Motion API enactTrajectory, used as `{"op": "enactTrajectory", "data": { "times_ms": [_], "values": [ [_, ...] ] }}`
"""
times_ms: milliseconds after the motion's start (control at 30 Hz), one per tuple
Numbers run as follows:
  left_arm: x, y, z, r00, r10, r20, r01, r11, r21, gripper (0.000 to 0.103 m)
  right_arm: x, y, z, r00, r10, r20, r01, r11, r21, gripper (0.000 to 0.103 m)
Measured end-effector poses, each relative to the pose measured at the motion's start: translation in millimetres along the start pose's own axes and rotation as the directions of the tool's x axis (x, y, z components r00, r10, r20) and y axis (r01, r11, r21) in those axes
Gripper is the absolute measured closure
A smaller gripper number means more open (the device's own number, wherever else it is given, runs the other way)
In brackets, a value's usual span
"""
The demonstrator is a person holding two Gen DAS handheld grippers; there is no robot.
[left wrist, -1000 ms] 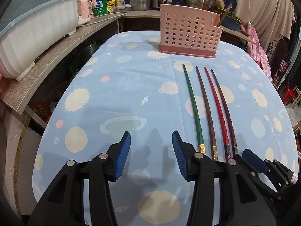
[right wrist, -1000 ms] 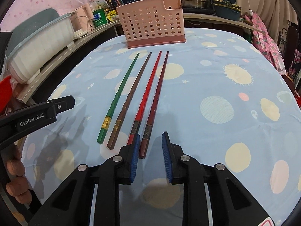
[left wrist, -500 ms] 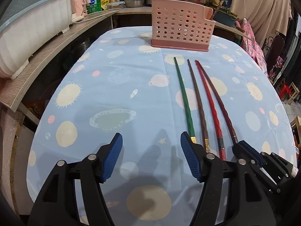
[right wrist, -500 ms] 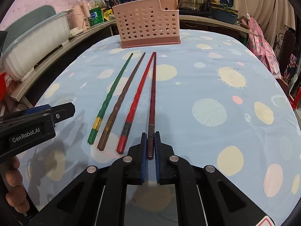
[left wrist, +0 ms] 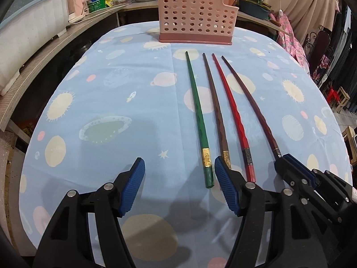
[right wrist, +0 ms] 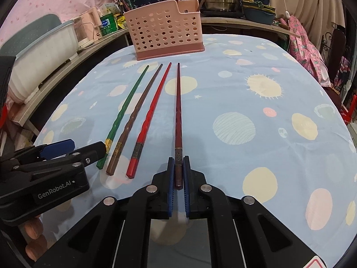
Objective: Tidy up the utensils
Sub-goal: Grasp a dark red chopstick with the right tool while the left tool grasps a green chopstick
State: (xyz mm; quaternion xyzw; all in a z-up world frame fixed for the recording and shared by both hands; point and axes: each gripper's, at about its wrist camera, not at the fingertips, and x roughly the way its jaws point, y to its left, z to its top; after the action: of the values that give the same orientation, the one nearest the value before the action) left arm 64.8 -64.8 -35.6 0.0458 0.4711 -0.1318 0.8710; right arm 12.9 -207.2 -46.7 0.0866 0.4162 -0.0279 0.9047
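Gripping now: right tongs (right wrist: 178, 174) clamp the maroon chopstick's (right wrist: 178, 120) butt near the desk's (right wrist: 256, 84) front edge.
Left tongs (left wrist: 179, 185): spread wide, empty, beside the green chopstick (left wrist: 197, 114).
Risk: an end-only grip may let the stick swing, missing the pink holder (right wrist: 165, 36) at the far edge.
Surface: slippery-looking cloth; cluttered kitchen behind.
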Motion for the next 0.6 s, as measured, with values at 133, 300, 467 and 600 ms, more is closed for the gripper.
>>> {"op": "enactTrajectory", "data": {
  "times_ms": [133, 300, 467, 600],
  "values": [
    [6.5, -1.2, 0.1, 1.0, 0.012, -0.012, -0.012, 1.0, 0.002, 0.042, -0.2, -0.1, -0.1, 1.0, 0.004, 0.0, -0.004, 1.0, 0.002, 0.096],
    [8.8, -3.9, 1.5, 1.0, 0.03, -0.001, -0.03, 1.0, 0.009, 0.042, -0.2, -0.2, -0.1, 1.0, 0.003, 0.0, -0.003, 1.0, 0.002, 0.096],
    [8.5, -3.8, 1.5, 1.0, 0.03, 0.005, -0.03, 1.0, 0.007, 0.051, -0.1, 0.0, 0.0, 1.0, 0.004, 0.0, -0.004, 1.0, 0.002, 0.096],
    [6.3, 0.5, 3.8, 1.0, 0.004, -0.006, -0.004, 1.0, 0.002, 0.082, 0.0, 0.5, -0.1, 1.0, 0.004, 0.0, -0.004, 1.0, 0.002, 0.096]
  ]
}}
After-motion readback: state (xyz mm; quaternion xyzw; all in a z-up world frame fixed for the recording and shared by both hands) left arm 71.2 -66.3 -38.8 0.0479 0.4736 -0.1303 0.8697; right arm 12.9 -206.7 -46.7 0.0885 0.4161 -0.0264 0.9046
